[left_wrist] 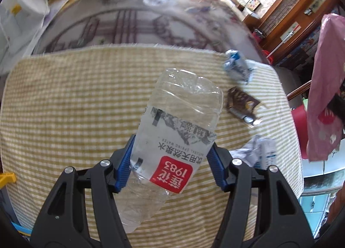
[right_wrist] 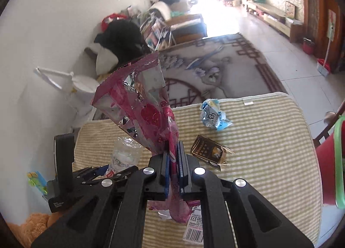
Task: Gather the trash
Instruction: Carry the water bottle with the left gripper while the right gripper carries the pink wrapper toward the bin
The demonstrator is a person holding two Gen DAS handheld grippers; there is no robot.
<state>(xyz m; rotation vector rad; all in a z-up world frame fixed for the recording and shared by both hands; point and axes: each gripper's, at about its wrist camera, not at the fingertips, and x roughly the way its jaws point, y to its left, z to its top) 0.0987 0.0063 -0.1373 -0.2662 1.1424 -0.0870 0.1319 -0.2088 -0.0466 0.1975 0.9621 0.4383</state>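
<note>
Our left gripper (left_wrist: 170, 161) clamps the bottle (left_wrist: 172, 138), its long axis toward one o'clock; our right gripper (right_wrist: 172, 155) pinches the bag (right_wrist: 142, 105), mouth seemingly toward eleven.

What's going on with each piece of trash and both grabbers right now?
Bottle: empty, crushed, capless end hidden, held off the mat.
Pink bag: open at top, pinched, held up.
Blue wrapper: crumpled, lying on the mat.
Brown packet: torn, lying flat.
White paper: crumpled on the mat.
Mat: spread flat.
Left hand-held gripper: shut on bottle.
Right hand-held gripper: shut on pink bag.
</note>
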